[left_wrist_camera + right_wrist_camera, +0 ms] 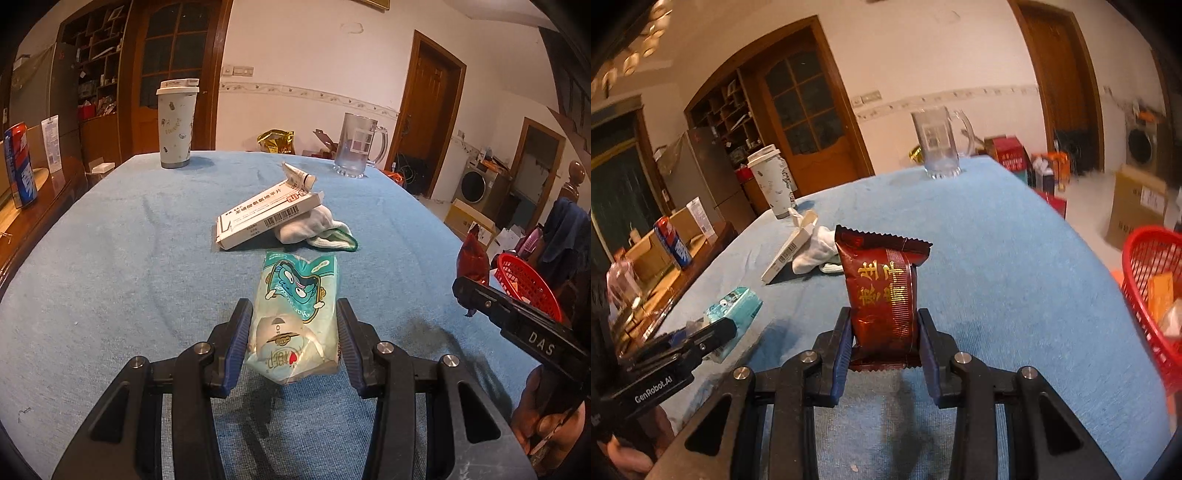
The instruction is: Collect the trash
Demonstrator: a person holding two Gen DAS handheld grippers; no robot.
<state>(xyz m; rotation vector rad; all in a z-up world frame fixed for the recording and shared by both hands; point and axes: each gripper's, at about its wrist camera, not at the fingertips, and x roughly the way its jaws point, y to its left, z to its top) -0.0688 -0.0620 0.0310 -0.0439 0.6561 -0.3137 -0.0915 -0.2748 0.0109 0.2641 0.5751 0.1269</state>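
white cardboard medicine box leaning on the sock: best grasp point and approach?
Probably the raised long edge of the white cardboard medicine box, pinched across its thin thickness. It lies tilted, low edge on the blue tablecloth, high edge propped on the white sock, so that end has clearance. Come from above on the sock side, clear of the crumpled tube on top.

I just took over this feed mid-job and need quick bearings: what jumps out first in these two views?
Each gripper grips a wrapper: the left gripper is clamped on a pale teal cartoon-printed snack packet, the right gripper on a dark red foil packet with gold lettering, both above the blue cloth-covered table. At the table's right edge sits a red plastic mesh basket. Mid-table, a white cardboard medicine box leans on a crumpled white cloth.
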